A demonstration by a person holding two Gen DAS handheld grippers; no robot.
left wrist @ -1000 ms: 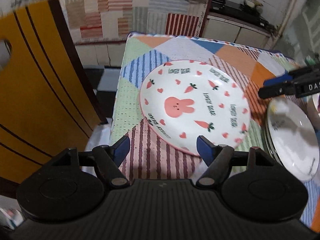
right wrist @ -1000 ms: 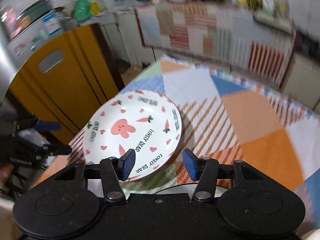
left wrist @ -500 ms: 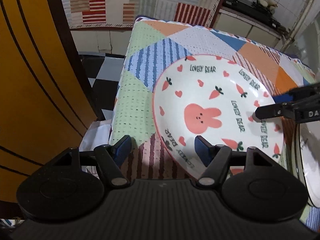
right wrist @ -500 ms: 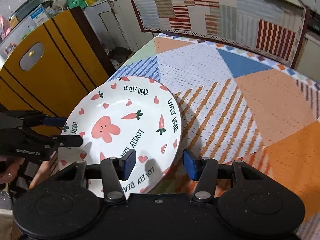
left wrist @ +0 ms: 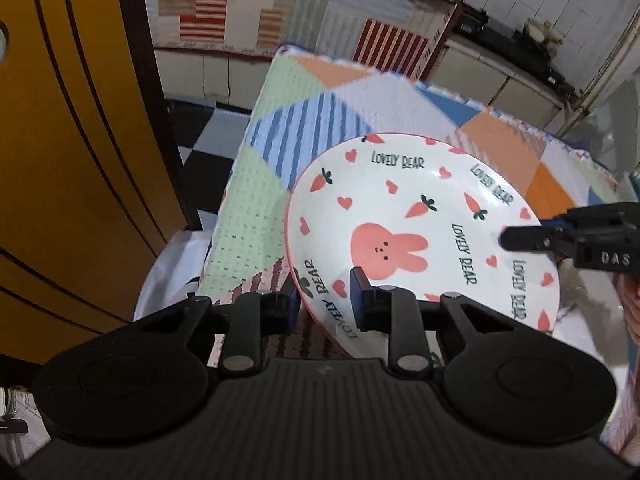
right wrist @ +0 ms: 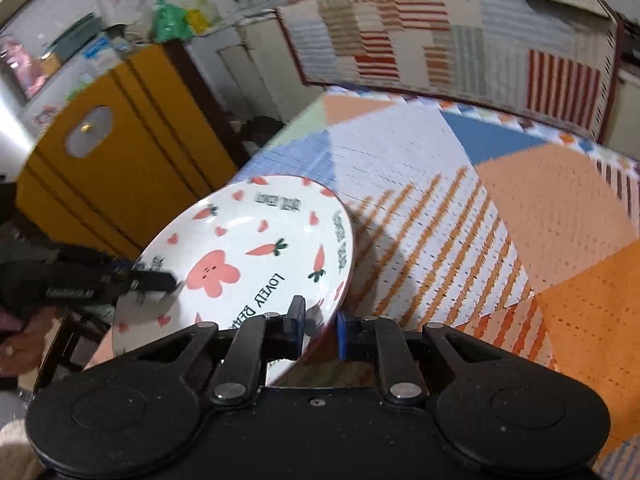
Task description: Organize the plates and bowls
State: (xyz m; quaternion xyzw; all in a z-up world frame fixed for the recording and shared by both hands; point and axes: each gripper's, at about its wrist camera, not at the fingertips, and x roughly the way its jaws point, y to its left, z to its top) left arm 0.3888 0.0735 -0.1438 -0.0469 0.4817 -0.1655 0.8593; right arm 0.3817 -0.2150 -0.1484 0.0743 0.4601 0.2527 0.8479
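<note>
A white plate with a pink rabbit, carrots and hearts [left wrist: 416, 236] is held tilted above the patchwork tablecloth [left wrist: 264, 208]. My left gripper [left wrist: 324, 300] is shut on its near rim, one finger above and one below. My right gripper [right wrist: 318, 330] is shut on the opposite rim of the same plate [right wrist: 240, 264]. The right gripper shows in the left wrist view [left wrist: 560, 236] at the plate's right side, and the left gripper shows in the right wrist view [right wrist: 132, 280] at the plate's left side.
A yellow cabinet door [left wrist: 72, 160] stands close on the left of the table. A checkered floor [left wrist: 208, 136] lies beyond the table's left edge. Cloth-covered counters [right wrist: 440, 40] stand behind. A white surface [left wrist: 576, 320] lies under the plate's right side.
Both grippers have closed on opposite rims of the rabbit plate, and the plate has come up off the table, tilted. The stack of white plates at right is now hidden.
</note>
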